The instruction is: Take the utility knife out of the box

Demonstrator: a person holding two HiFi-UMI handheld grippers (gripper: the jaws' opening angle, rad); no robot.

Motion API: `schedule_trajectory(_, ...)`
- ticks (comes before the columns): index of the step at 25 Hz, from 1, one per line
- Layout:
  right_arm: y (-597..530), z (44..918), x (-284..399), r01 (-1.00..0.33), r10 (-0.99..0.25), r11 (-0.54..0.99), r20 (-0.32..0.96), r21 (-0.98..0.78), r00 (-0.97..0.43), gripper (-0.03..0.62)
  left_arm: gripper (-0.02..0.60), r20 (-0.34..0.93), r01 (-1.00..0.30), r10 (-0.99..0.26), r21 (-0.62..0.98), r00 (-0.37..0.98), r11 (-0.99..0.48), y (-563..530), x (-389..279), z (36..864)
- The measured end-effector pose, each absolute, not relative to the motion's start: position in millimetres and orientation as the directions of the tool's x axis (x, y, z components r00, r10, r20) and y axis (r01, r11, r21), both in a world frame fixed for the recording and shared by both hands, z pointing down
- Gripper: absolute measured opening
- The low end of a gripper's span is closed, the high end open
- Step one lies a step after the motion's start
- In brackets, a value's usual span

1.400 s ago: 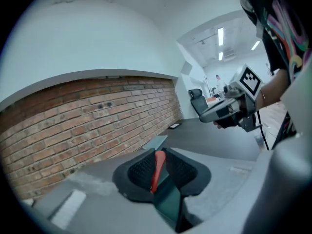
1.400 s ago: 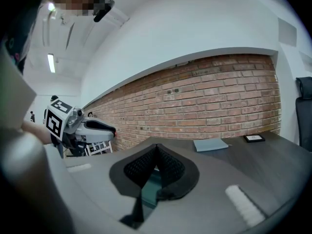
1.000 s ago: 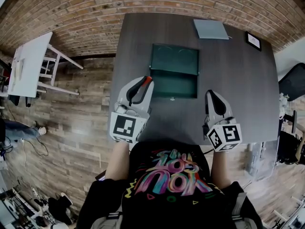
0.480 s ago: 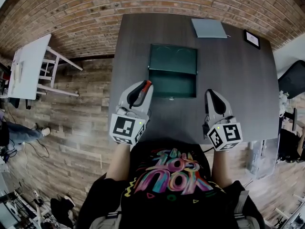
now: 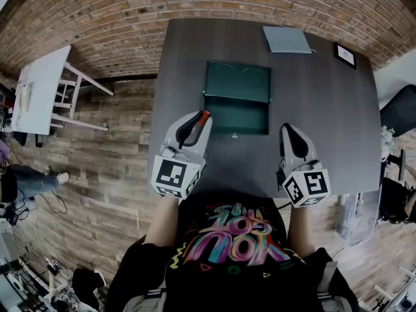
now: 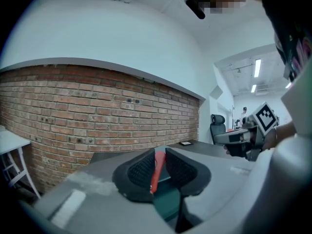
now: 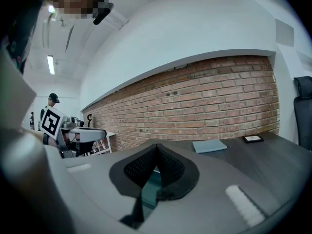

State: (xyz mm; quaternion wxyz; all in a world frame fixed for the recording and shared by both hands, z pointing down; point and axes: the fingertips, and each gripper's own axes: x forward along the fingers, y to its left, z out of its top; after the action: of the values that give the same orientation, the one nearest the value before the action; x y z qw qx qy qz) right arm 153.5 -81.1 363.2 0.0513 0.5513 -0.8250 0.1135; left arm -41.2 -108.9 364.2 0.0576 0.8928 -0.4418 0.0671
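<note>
left claw (image 5: pixel 199 119) clenched on utility knife (image 6: pixel 156 172) — barely shifted, right claw (image 5: pixel 288 128) shut, unmoved

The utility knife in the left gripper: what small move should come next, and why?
Probably lower the left gripper and lay the utility knife on the table beside the box: its jaws clamp the knife, which seems already out of the box.

A brick wall (image 5: pixel 97 18) stood behind the dark tabletop (image 5: pixel 325 109). On the wooden floor (image 5: pixel 97 168) were a white table (image 5: pixel 39 86) and a black office chair (image 5: pixel 400 112).
</note>
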Motion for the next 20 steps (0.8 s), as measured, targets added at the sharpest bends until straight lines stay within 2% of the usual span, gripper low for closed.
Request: schedule_trajectory(20,-82.3,366.0,152.1,-0.919,-0.891,0.372,0.228,-0.134,-0.393,-0.002,0.072,0.185,-0.789,-0.77,0.055,0.61,-0.612,-109.8,-38.0,367.6)
